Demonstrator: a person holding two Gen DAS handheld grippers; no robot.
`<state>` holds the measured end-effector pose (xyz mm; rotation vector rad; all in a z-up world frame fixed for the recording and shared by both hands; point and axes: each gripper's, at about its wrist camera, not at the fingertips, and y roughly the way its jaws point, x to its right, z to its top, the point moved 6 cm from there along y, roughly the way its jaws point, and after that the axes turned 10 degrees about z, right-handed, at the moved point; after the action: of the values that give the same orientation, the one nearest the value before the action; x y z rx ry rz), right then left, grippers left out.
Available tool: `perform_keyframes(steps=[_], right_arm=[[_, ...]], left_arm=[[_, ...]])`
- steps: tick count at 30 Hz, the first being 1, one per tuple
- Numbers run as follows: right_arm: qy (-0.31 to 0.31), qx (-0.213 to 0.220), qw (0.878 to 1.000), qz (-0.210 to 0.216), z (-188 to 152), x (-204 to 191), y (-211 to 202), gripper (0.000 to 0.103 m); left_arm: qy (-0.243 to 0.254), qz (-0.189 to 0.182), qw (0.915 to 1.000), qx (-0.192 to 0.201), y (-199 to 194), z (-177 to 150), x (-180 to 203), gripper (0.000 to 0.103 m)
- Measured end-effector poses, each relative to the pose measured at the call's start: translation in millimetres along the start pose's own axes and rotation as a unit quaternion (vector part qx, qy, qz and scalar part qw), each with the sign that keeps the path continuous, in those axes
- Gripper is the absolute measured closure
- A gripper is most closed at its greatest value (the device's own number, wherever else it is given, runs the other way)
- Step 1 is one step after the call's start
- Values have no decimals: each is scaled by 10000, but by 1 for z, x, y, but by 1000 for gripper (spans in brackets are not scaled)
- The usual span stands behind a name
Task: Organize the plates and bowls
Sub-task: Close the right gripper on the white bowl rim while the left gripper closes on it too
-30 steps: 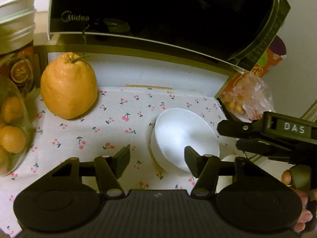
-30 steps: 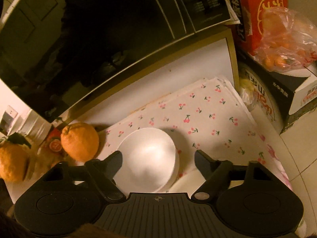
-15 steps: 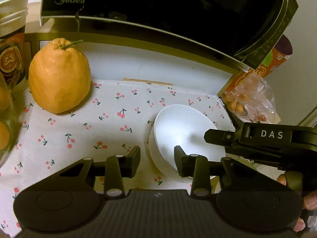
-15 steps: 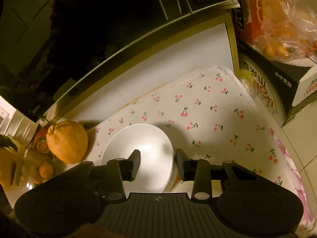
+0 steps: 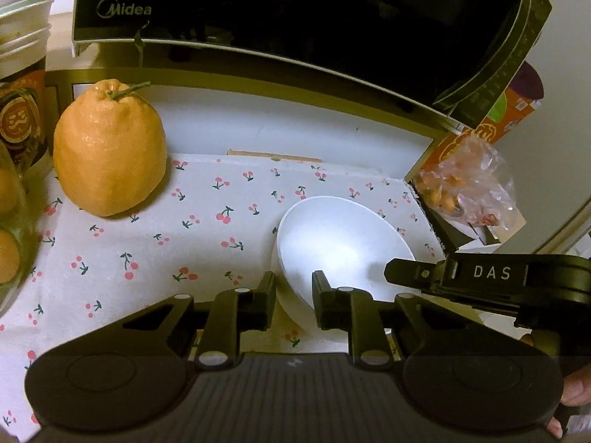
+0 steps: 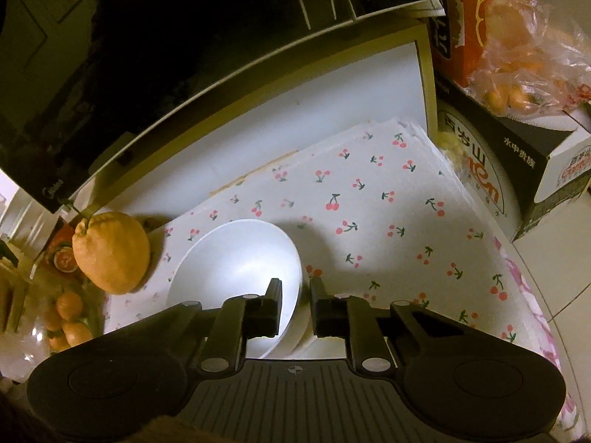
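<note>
While both grippers straddle the white bowl's [image 5: 343, 243] rim near the worktop's [image 5: 147, 258] front edge, neither visibly pinches it yet. Left gripper [image 5: 293, 304] and right gripper [image 6: 295, 308] show narrow finger gaps; I'd close evenly, then lift level.

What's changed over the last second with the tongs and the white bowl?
Both tongs narrowed from wide open around the round white bowl's rim: the left tongs straddle its left edge, the right tongs its right edge. Whether either actually pinches is unclear. The bowl itself, the large orange citrus fruit and the cherry-print cloth stayed put.
</note>
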<state>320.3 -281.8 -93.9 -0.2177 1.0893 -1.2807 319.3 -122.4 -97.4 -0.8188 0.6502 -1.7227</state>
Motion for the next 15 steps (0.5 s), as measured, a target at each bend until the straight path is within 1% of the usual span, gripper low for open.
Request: perform_keyframes(steps=[9,15], right_arm=[[-74,60,9999,38,-1,-12,-17,88],[-125,143,9998,71,-2,-25,-41,88]], left_arm=[[21,32,9999,118,-18,3,2,84],[-1,11,9998,179,-39,3,6,84]])
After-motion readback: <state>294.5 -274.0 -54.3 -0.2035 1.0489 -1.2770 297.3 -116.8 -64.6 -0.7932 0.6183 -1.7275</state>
